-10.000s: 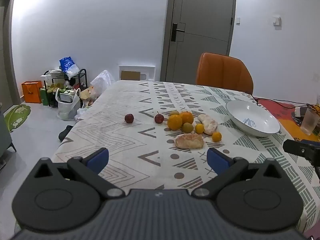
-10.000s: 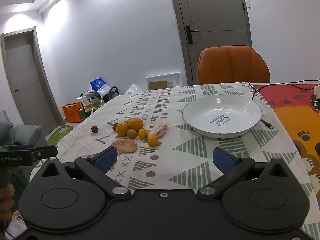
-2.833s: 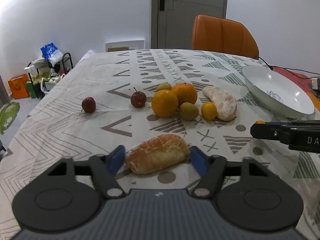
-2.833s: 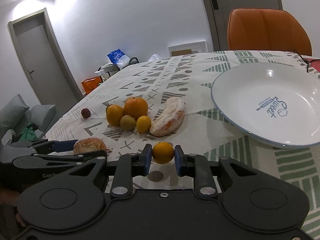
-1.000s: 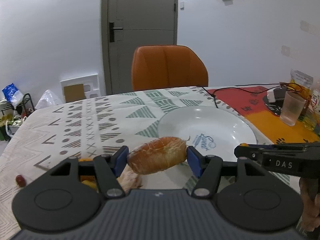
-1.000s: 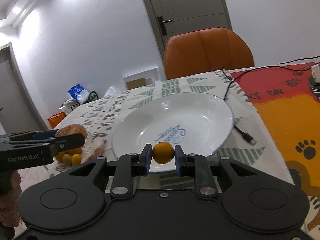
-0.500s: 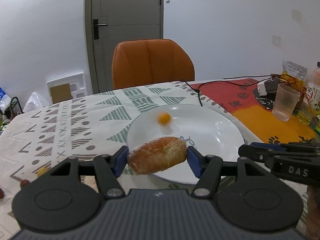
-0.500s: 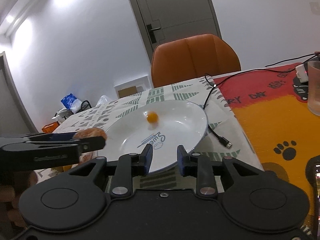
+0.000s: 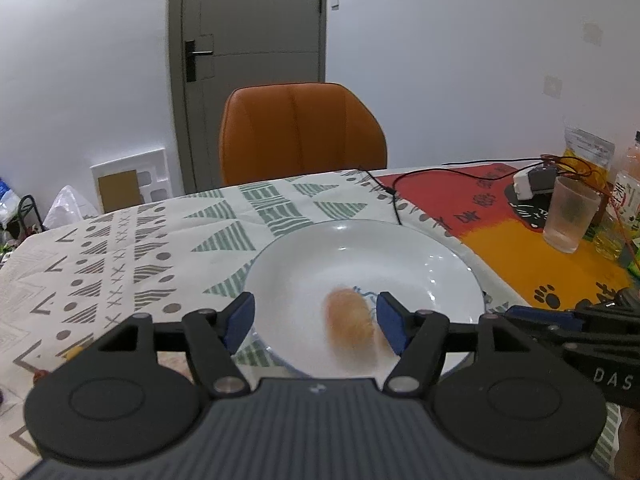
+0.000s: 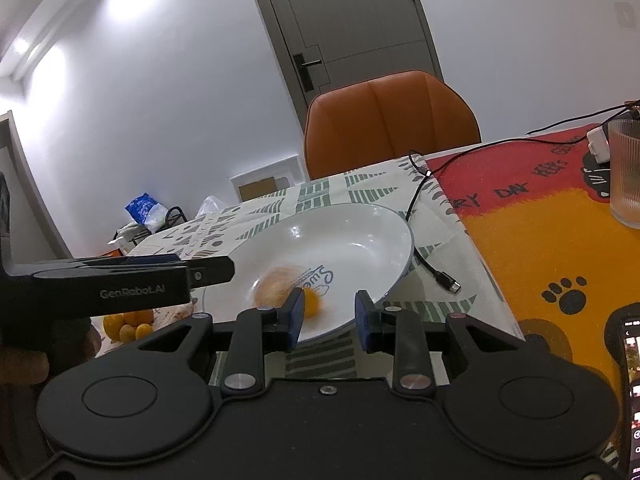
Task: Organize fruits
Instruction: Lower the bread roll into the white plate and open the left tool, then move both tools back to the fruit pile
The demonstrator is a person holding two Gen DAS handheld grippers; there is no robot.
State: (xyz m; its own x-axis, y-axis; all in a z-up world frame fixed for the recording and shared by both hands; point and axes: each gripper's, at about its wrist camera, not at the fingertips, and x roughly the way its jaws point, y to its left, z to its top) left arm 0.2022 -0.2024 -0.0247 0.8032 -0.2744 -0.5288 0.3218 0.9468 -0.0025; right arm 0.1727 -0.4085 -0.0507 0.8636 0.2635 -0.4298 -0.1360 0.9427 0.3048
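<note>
A white plate (image 9: 420,252) sits on the patterned tablecloth; it also shows in the right wrist view (image 10: 360,236). My left gripper (image 9: 314,320) is open above the plate's near rim. A bread-like roll (image 9: 350,316) lies blurred in the plate, free of the jaws; it also shows in the right wrist view (image 10: 274,286). A small orange fruit (image 10: 313,301) lies in the plate beside the roll. My right gripper (image 10: 328,316) is open and empty at the plate's near edge. Several oranges and small fruits (image 10: 128,326) lie on the cloth to the left.
An orange chair (image 9: 300,132) stands behind the table. A black cable (image 10: 436,268) lies right of the plate. A glass (image 9: 570,216) and bottles stand on the red and orange mat at the right. A phone (image 10: 632,392) lies at the right edge.
My left gripper has opened and the roll has dropped into the plate. The small orange fruit has rolled toward the plate's near side. My right gripper has opened wider.
</note>
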